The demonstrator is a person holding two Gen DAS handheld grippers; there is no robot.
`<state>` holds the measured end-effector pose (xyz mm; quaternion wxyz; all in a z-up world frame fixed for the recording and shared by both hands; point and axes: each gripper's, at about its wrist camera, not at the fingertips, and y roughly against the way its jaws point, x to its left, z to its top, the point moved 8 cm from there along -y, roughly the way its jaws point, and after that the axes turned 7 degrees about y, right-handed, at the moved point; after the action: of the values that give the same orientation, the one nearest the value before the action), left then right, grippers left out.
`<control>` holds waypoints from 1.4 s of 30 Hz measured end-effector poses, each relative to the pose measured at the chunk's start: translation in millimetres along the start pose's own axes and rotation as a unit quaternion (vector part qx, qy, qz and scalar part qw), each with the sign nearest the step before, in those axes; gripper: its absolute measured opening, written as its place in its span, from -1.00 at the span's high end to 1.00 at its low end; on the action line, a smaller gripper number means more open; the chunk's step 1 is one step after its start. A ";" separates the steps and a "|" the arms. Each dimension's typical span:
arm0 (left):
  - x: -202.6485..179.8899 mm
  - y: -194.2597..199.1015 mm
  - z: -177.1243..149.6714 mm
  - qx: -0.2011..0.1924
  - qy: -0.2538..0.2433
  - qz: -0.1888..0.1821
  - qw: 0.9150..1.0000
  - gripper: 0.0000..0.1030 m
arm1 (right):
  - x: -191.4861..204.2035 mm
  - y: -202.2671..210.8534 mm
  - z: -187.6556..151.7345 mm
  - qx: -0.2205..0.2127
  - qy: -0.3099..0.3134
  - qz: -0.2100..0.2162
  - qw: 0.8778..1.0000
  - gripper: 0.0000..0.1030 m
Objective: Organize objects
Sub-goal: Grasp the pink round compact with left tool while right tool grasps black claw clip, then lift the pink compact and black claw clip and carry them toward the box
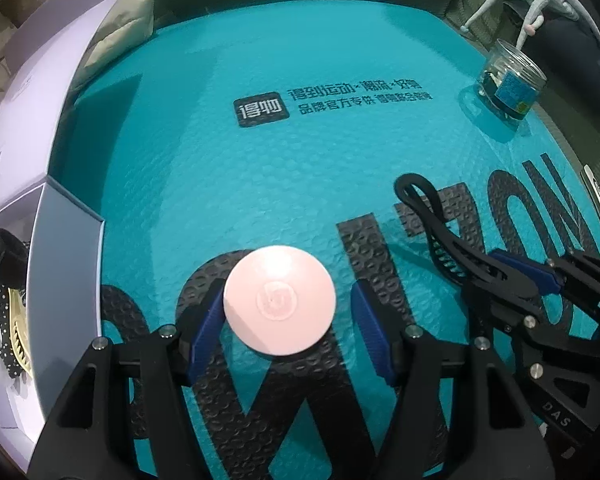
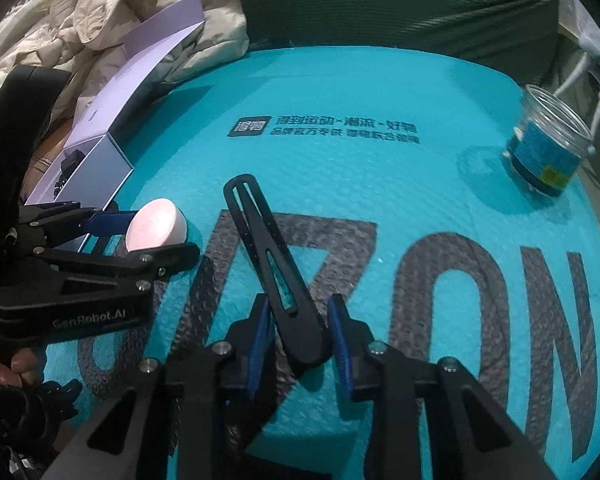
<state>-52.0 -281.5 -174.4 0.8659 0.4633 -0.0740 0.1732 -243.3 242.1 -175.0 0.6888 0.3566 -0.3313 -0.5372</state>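
A round pink case [image 1: 279,299] lies on the teal bubble mailer [image 1: 300,152]. My left gripper [image 1: 290,330] is open with its blue pads on either side of the case, the left pad near its edge. In the right wrist view the pink case [image 2: 156,229] sits between the left gripper's fingers [image 2: 148,236]. My right gripper [image 2: 300,340] stands around the thick end of a long black hair clip [image 2: 272,264], its pads close to it with small gaps. The clip also shows in the left wrist view [image 1: 444,236], with the right gripper [image 1: 540,284] on it.
An open lilac box [image 1: 40,168] stands at the left, holding a black dotted item [image 1: 4,280]. It also shows in the right wrist view [image 2: 96,148]. A clear jar with a blue label [image 1: 508,80] stands at the far right of the mailer [image 2: 548,152]. Crumpled cream bedding [image 2: 100,40] lies behind the box.
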 end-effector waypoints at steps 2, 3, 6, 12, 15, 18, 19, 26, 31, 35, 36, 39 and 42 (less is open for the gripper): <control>-0.4 1.0 1.2 -0.003 0.001 -0.001 1.000 -0.19 | -2.3 2.1 -3.1 0.000 -0.006 -0.003 1.000 0.44; -0.2 1.2 1.4 -0.004 0.003 -0.004 1.000 -0.19 | -2.8 2.8 -4.5 0.000 -0.008 -0.003 1.000 0.44; -1.7 1.2 -0.5 -0.007 0.006 -0.010 1.000 -0.17 | -1.1 5.1 -9.9 0.004 0.001 -0.007 1.000 0.44; -8.0 5.8 -7.0 -0.014 -0.005 -0.018 1.000 0.04 | 4.0 10.1 -17.4 0.003 0.008 -0.004 1.000 0.44; -9.0 6.2 -7.4 -0.015 -0.007 -0.021 1.000 0.04 | 3.1 9.5 -16.1 0.000 0.011 -0.010 1.000 0.43; -9.1 5.9 -7.4 -0.017 -0.006 -0.020 1.000 0.03 | 0.8 6.1 -9.1 -0.007 0.015 -0.020 1.000 0.14; -8.9 5.8 -7.3 -0.017 -0.006 -0.019 1.000 0.03 | 0.6 4.1 -5.5 -0.011 0.021 -0.023 0.999 0.13; -3.9 5.4 -7.0 -0.018 0.002 -0.019 1.000 0.03 | -2.5 -5.0 3.4 -0.018 0.016 -0.030 0.999 0.12; -4.5 7.6 -10.3 -0.016 -0.002 -0.005 1.000 0.03 | -1.1 -0.6 -2.5 -0.021 0.011 -0.032 0.999 0.55; -7.3 10.7 -16.1 -0.004 0.002 -0.012 1.000 0.04 | -2.1 5.0 -7.9 -0.009 0.000 -0.027 1.000 0.58; -8.7 11.9 -18.2 0.000 0.001 -0.015 1.000 0.04 | -2.2 7.0 -9.4 -0.008 -0.004 -0.026 1.000 0.58; -12.4 16.6 -24.3 0.007 -0.004 -0.016 1.000 0.04 | -1.7 16.1 -13.2 -0.010 -0.009 -0.029 0.999 0.58; -16.1 23.5 -28.4 0.006 -0.006 -0.016 1.000 0.04 | -1.6 25.1 -15.7 -0.013 -0.011 -0.031 0.999 0.58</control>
<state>-76.5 -249.7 -176.7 0.8652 0.4709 -0.0705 0.1574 -217.8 250.0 -162.1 0.6730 0.3520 -0.3205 -0.5661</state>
